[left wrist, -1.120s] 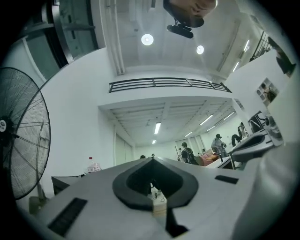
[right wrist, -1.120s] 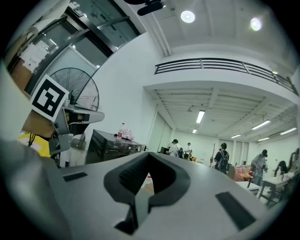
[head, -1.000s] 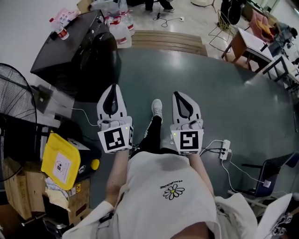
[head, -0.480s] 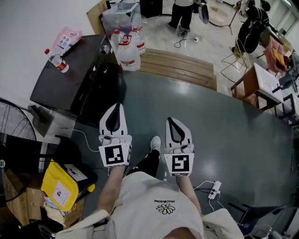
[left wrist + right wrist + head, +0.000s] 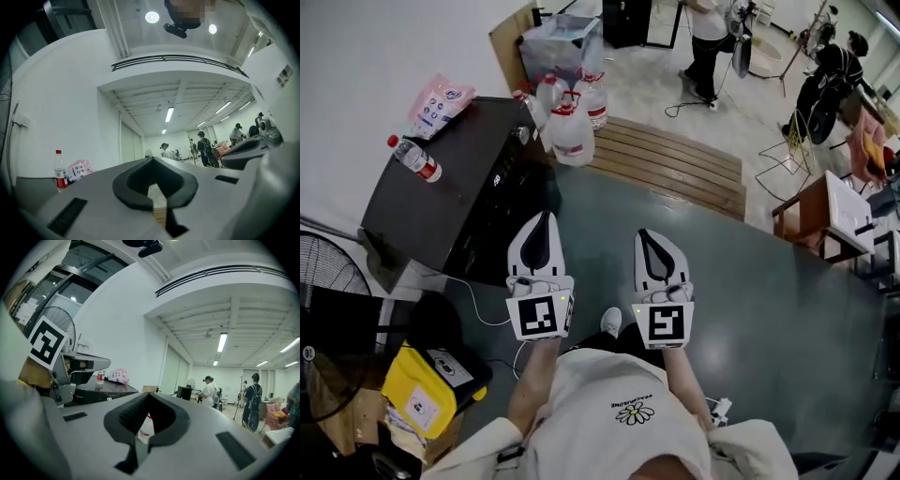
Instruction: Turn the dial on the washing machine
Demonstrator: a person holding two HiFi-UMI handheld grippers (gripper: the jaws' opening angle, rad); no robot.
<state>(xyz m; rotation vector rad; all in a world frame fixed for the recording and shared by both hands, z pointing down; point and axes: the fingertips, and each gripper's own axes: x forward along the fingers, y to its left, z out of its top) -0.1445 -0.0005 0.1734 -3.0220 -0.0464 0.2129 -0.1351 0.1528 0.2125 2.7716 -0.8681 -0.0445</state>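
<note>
The black washing machine (image 5: 450, 183) stands at the left of the head view, with a red-capped bottle (image 5: 416, 157) and a pink pack (image 5: 441, 103) on its lid. Its dial is too small to make out. My left gripper (image 5: 546, 217) is shut and empty, its tip just off the machine's front right corner. My right gripper (image 5: 646, 236) is also shut and empty, held beside it over the grey floor. In the left gripper view the shut left gripper (image 5: 152, 160) points past the bottle (image 5: 59, 169). The right gripper (image 5: 149, 395) faces the machine (image 5: 105, 392) at its left.
Water jugs (image 5: 573, 124) stand by the machine's far corner, before a wooden platform (image 5: 675, 167) and a clear bin (image 5: 559, 42). A fan (image 5: 326, 281) and a yellow box (image 5: 417, 394) are at the near left. A desk (image 5: 825, 217) is at the right, and people (image 5: 709, 36) stand beyond.
The person has walked forward with both grippers, so the washing machine's front now lies beside the left gripper's tip. Both stay shut and side by side.
</note>
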